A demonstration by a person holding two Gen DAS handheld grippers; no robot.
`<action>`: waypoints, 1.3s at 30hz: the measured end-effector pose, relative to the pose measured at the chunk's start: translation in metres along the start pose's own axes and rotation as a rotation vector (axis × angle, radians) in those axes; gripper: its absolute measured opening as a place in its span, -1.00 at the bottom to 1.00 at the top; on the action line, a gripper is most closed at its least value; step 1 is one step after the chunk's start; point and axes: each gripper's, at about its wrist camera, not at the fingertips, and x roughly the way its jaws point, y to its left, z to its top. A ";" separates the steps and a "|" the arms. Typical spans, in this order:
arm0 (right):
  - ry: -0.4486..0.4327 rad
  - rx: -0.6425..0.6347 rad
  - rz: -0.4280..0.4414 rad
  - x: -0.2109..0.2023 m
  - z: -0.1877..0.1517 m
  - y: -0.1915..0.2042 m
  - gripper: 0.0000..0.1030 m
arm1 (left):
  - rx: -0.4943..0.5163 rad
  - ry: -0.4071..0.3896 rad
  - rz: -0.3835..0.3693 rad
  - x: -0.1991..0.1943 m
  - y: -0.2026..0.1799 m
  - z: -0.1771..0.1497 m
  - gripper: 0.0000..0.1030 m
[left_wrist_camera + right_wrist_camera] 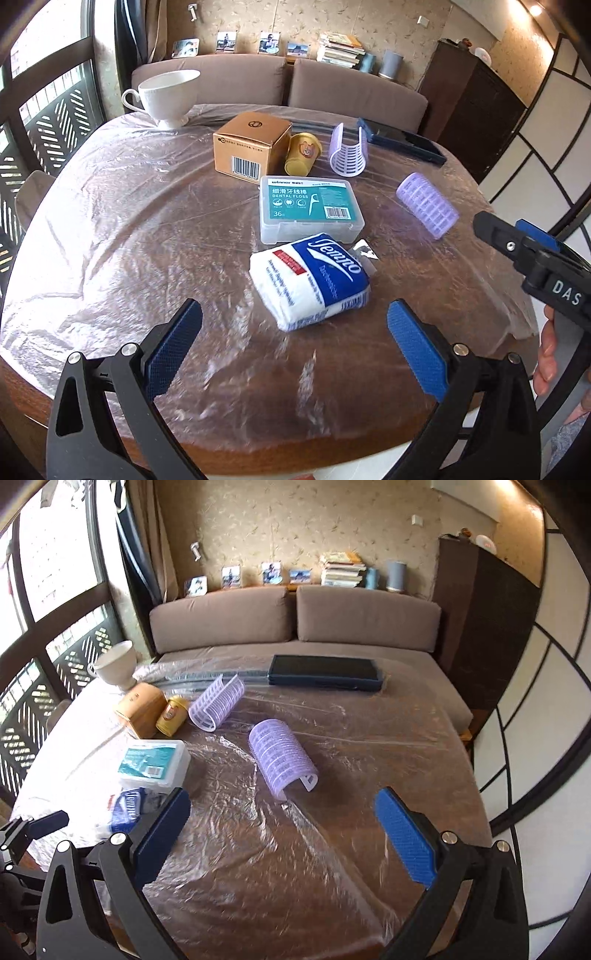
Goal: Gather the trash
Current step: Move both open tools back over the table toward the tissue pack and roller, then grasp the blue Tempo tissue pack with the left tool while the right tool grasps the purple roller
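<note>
Left gripper (294, 345): jaws wide apart, holding nothing, above the plastic-covered table (110, 236). Tissue pack (309, 279) lies just ahead between the fingers, touching the dental floss box (310, 208); a small torn wrapper (365, 252) sits beside the pack. Right gripper (282, 832): jaws wide apart, empty. Purple hair roller (282, 759) lies just ahead; a second roller (217, 702) rests near the gold box (139, 709).

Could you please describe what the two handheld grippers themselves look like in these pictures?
Both the left gripper and the right gripper have black plastic frames with triangular cut-outs, silver pivot screws and two flat fingers faced with blue textured pads. The right gripper's body carries white "DAS" lettering. No cables show.
</note>
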 end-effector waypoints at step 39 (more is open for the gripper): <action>0.118 -0.064 0.168 0.077 0.021 -0.013 -0.13 | -0.061 -0.043 0.092 0.028 -0.009 0.011 0.21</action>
